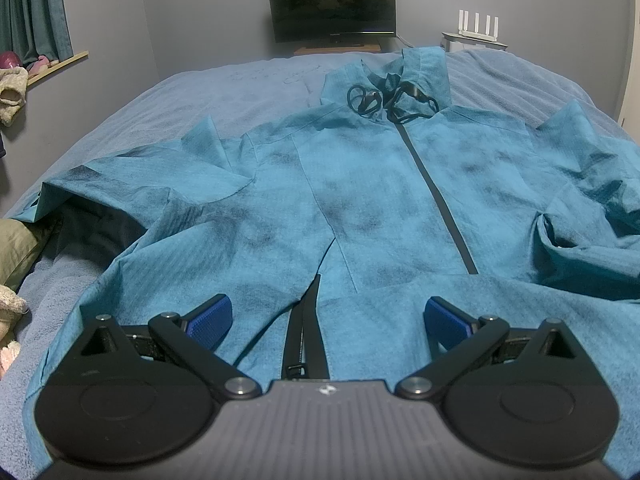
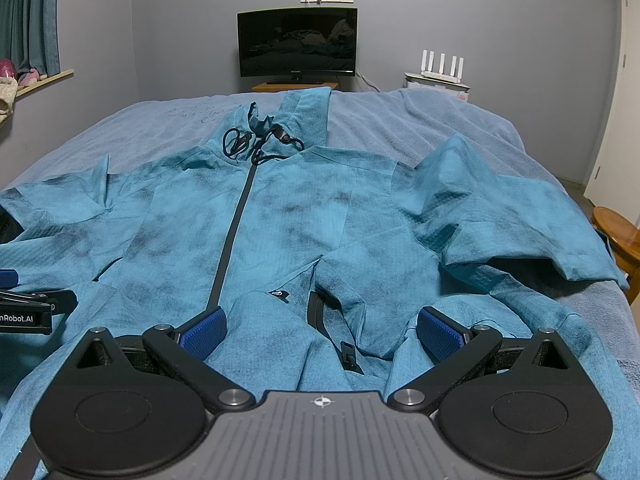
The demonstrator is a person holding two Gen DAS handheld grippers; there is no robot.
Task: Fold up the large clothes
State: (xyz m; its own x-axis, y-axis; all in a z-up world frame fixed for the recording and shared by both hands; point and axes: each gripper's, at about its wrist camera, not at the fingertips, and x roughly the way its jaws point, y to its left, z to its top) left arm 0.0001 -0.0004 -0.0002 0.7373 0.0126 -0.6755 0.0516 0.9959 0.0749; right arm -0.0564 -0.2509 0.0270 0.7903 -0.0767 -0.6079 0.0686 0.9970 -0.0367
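A large teal jacket (image 1: 360, 184) with a black front zipper (image 1: 436, 192) lies face up on the bed, hood and black drawcords (image 1: 384, 100) at the far end, sleeves bunched at both sides. It also shows in the right wrist view (image 2: 304, 216). My left gripper (image 1: 328, 320) is open over the hem, left of the zipper, above a black pocket zipper (image 1: 304, 336). My right gripper (image 2: 320, 332) is open over the hem, right of the zipper (image 2: 236, 224), above a rumpled pocket opening (image 2: 344, 344). The left gripper's side (image 2: 28, 308) shows at the left edge.
The bed (image 1: 160, 120) has a grey-blue cover. A dark monitor (image 1: 332, 4) and a white router (image 1: 478, 26) stand beyond it. A windowsill with curtain (image 1: 36, 12) is at left. A wooden stool (image 2: 618, 236) stands at right. Olive cloth (image 1: 16, 248) lies by the left sleeve.
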